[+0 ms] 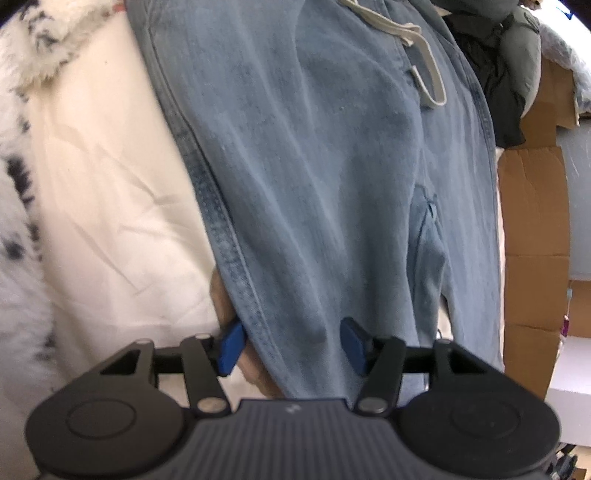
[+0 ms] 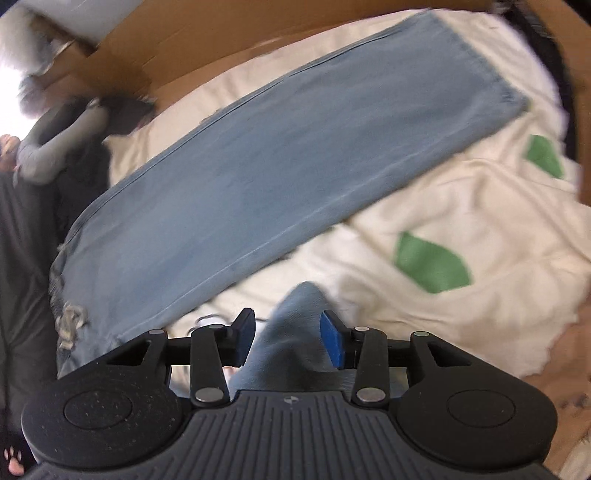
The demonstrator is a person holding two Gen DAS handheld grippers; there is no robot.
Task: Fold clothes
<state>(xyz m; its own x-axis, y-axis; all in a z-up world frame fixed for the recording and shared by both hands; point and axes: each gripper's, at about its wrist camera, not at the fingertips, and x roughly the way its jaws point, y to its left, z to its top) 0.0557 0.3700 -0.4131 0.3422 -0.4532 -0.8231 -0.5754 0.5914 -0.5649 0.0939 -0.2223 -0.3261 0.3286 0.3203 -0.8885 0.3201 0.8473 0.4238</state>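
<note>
Evidently the jeans lie stretched flat across the bed's cream cover, one leg reaching toward its far edge. Both the left gripper and right gripper stand wide open with denim between their fingers, unclamped. Denim looks heavy, limp, unslippery; seams and hems offer firm holds. No writing is legible.

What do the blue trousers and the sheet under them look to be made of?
Blue trousers: most likely light-wash denim, matte, judging by the faded twill look, stitched side seams and frayed hem. Drawstring: off-white flat woven cord, probably cotton. Sheet: cream woven cloth, matte and creased, with green patches; the fibre cannot be told.
</note>
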